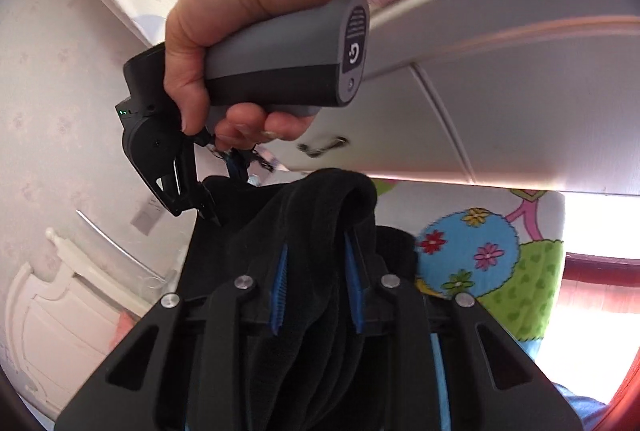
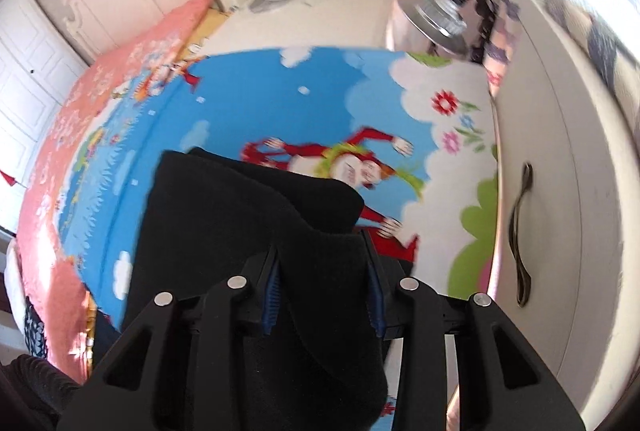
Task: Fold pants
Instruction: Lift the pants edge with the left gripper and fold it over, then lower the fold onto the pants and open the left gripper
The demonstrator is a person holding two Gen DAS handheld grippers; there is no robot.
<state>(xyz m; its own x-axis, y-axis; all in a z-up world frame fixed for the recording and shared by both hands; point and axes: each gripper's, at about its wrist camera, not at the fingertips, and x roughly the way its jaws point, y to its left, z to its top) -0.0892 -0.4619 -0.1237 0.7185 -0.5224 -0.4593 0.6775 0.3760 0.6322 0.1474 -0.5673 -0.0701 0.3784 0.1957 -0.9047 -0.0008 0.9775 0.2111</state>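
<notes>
The black pants [image 1: 320, 215] hang bunched in front of me, lifted off the colourful play mat [image 1: 468, 251]. My left gripper [image 1: 318, 271] is shut on a thick fold of them, and the fabric fills the gap between its blue pads. A person's hand [image 1: 224, 31] holds my right gripper [image 1: 208, 207] just beyond, with its tips at the pants' far edge. In the right wrist view the pants [image 2: 240, 215] drape down over the mat [image 2: 280, 91], and my right gripper [image 2: 324, 291] is shut on a fold pressed between both pads.
A white wardrobe door [image 2: 560, 191] with a dark handle [image 2: 524, 231] stands along the mat's right side. A bed with a pink cover [image 2: 80, 103] borders the left. A round metal stand [image 2: 436, 15] sits at the mat's far corner.
</notes>
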